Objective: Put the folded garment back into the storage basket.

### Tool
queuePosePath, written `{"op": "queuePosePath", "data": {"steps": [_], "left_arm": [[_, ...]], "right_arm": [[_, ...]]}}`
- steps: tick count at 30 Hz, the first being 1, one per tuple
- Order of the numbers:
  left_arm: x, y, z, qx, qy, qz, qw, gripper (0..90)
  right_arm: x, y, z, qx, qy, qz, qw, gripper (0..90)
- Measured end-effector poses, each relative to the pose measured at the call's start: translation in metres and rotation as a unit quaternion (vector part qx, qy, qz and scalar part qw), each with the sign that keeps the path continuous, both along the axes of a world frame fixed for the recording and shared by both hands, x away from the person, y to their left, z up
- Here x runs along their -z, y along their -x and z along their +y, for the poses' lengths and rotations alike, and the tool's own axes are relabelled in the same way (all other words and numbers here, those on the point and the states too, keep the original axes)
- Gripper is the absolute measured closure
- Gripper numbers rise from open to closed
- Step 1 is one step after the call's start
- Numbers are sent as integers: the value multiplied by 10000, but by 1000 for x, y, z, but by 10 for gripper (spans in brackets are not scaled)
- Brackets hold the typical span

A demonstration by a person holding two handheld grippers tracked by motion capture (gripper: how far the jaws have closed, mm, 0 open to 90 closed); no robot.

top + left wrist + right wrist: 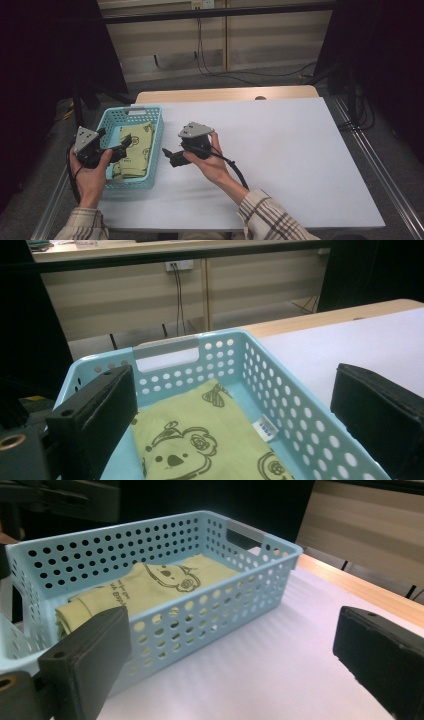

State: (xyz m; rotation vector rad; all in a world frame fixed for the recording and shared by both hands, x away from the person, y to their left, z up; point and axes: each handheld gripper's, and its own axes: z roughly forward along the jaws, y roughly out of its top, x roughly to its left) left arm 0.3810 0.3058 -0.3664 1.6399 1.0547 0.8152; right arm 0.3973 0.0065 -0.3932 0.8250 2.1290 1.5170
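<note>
Right gripper (167, 154): I hold it over the white table (280, 150), just beside the basket; jaws wide apart, nothing between them.
Left gripper (126, 143): I have it over the basket's near left end, jaws apart.
Basket (152, 150): light blue, perforated, on the table's left edge.
Cloth (135, 150): yellow-green, folded, lying inside the basket; the print looks like a koala, I think.

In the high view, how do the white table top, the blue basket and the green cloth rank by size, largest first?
1. Table top, by far the largest.
2. Basket, standing on it.
3. Cloth, folded, lying inside the basket.
</note>
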Motion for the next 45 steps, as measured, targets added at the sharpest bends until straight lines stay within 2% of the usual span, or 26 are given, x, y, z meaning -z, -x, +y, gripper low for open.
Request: {"op": "queuePosePath", "data": {"steps": [1,3,9,11,19,20,21,22,23,25,26,27,29,31,34,35,37,39,40,41,43,45], "left_arm": [[-1,2,-1,-18,-46,-38,10000,46],[-1,5,-2,3,28,-61,10000,47],[-3,17,-6,4,-33,-136,9999,47],[-3,22,-9,-36,-12,-182,9998,48],[1,33,-20,37,13,-161,9999,48],[1,36,-20,69,-107,-172,9998,48],[2,37,-23,47,11,-186,9998,48],[2,37,-23,47,11,-186,9998,48],[1,40,-23,79,-9,-128,9999,48],[1,44,-23,29,-62,-171,9998,61],[1,44,-23,29,-62,-171,9998,62],[2,47,-23,36,14,-141,9999,62],[3,52,-20,-3,-60,-126,9999,62],[5,57,-20,-12,-4,-141,9999,61],[6,61,-20,8,-29,-143,9999,58],[7,63,-22,-30,-27,-205,9998,57],[10,63,-25,22,49,-204,9998,57],[11,63,-26,36,4,-218,9998,57],[14,63,-32,45,111,-300,9995,57],[14,63,-32,45,111,-300,9995,57],[15,63,-36,144,152,-253,9995,57],[16,63,-45,242,173,-311,9991,57]], "right_arm": [[0,1,-7,74,34,-65,9999,21],[0,2,-13,114,-6,-68,9999,20],[-2,6,-28,285,-80,-134,9995,21],[-3,7,-36,351,-184,-176,9991,21],[-5,17,-59,566,-267,-274,9977,21],[-5,18,-62,598,-279,-275,9974,21],[-5,20,-66,623,-290,-302,9972,21],[-5,20,-66,623,-290,-302,9972,21],[-6,22,-74,696,-317,-324,9965,21],[-6,25,-83,764,-308,-342,9960,21],[-6,25,-83,764,-308,-342,9960,21],[-6,29,-93,827,-348,-351,9953,20],[-5,31,-101,892,-341,-358,9948,20],[-4,33,-110,988,-371,-357,9938,20],[-4,35,-119,1079,-379,-348,9928,18],[-4,37,-129,1172,-390,-341,9918,17],[-4,40,-137,1268,-366,-391,9905,17],[-5,41,-141,1311,-352,-415,9899,16],[-5,45,-149,1333,-384,-423,9894,16],[-4,47,-152,1379,-388,-439,9887,16],[-4,48,-156,1388,-360,-460,9886,16],[-4,54,-168,1490,-310,-492,9871,15]]}}
